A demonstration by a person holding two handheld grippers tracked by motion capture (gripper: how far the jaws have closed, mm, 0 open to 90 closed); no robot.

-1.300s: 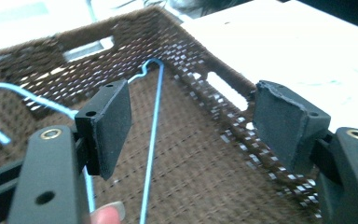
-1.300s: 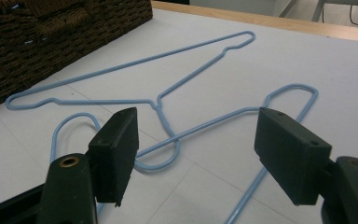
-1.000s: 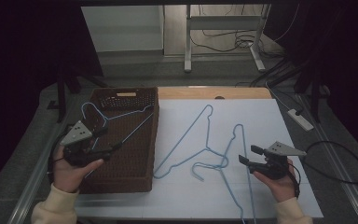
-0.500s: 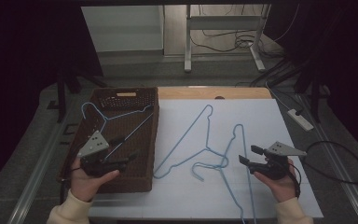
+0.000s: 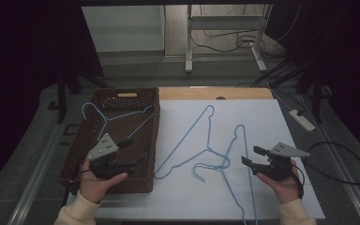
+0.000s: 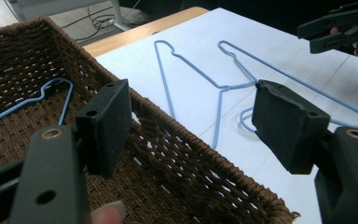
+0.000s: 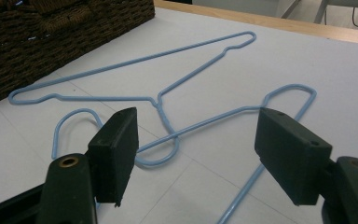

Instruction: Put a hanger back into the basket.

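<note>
A blue wire hanger (image 5: pixel 107 117) lies across a brown wicker basket (image 5: pixel 136 96) at the table's left; it also shows in the left gripper view (image 6: pixel 51 88). Two more blue hangers lie crossed on the white sheet: one (image 5: pixel 209 148) nearer the basket, the other (image 5: pixel 238 127) to its right. My left gripper (image 5: pixel 133 151) hovers open over the basket's near part, jaws pointing toward the sheet with nothing between them (image 6: pixel 191 121). My right gripper (image 5: pixel 251 155) stands open just right of the crossed hangers, with the hangers' crossing (image 7: pixel 158 100) ahead of its empty jaws (image 7: pixel 196 140).
The basket's near right rim (image 6: pixel 177 154) runs right under my left jaws. Bare white sheet (image 5: pixel 262 117) lies behind and right of the hangers. A wooden table edge (image 5: pixel 215 93) runs along the back, and a power strip (image 5: pixel 302 119) and cables sit off the right side.
My left hand has moved right and toward the near edge of the basket, sinking a little. The right hand and all three hangers have stayed put.
</note>
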